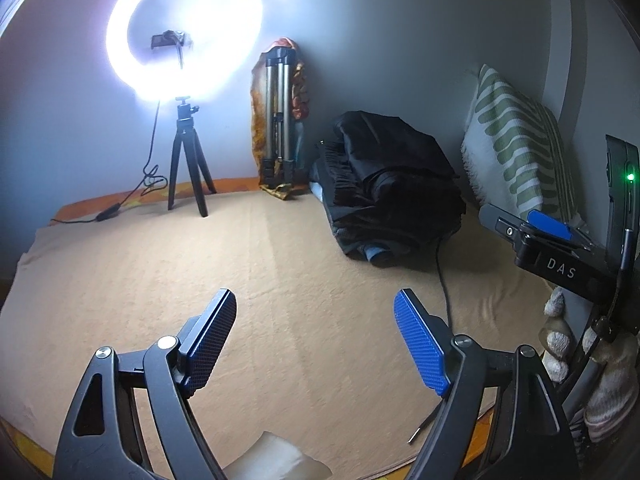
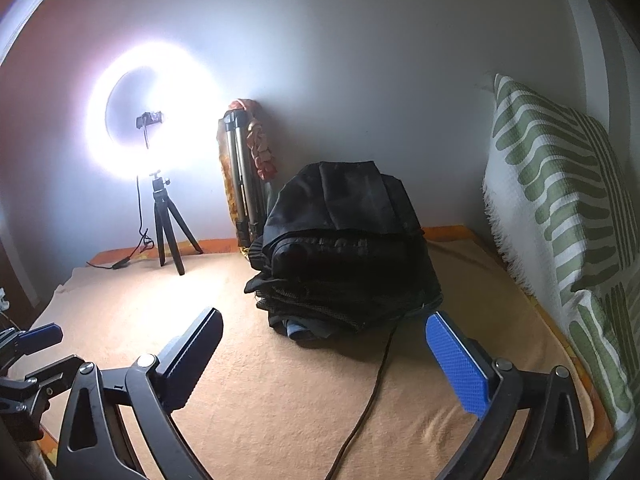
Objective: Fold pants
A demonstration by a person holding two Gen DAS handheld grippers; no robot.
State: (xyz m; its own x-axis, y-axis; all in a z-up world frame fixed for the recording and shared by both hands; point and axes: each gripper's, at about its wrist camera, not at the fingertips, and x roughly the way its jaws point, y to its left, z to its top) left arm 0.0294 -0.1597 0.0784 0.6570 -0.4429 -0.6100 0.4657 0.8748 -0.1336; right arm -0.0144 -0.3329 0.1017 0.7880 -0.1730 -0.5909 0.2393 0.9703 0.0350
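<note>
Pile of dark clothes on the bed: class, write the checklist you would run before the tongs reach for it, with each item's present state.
1. Left tongs open and empty: ok.
2. Right tongs open and empty: ok.
3. Dark clothes pile in view: ok.
4. Beige blanket flat for folding: ok.
5. Black cable clear of the pile: not ok, it runs under it.
6. Which garment is the pants: cannot tell.

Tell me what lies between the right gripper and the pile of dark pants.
Only a thin dark cable, running across the tan blanket from the pile of dark pants toward the camera. It passes between the open right gripper fingers. Nothing else visible.
</note>
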